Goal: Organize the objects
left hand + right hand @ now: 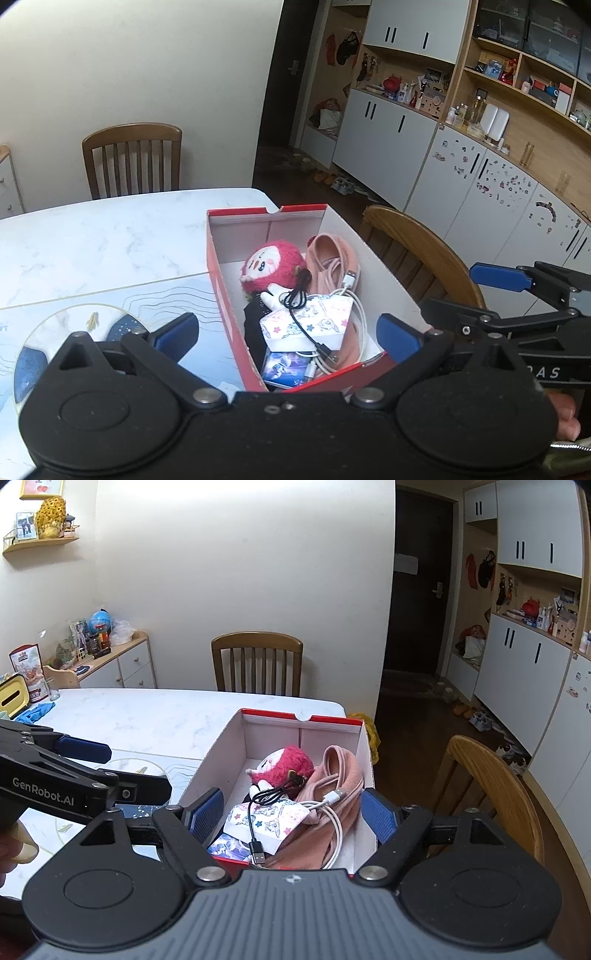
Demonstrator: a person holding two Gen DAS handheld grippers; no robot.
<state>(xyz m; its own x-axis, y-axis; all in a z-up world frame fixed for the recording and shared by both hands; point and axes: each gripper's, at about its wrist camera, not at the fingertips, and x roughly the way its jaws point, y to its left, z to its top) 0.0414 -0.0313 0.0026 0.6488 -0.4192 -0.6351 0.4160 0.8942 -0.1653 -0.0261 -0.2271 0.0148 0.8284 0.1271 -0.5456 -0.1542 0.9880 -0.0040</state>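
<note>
A red shoebox stands open on the white marble table. In it lie a red plush doll, a pink cloth, a patterned white packet, a white cable, a black cable and a blue card. My left gripper is open and empty, above the box's near end. My right gripper is open and empty, above the same end.
Wooden chairs stand behind the table and at its right. A blue patterned mat with a round coaster lies left of the box. A yellow tissue box and a blue cloth lie at the far left. White cabinets line the right wall.
</note>
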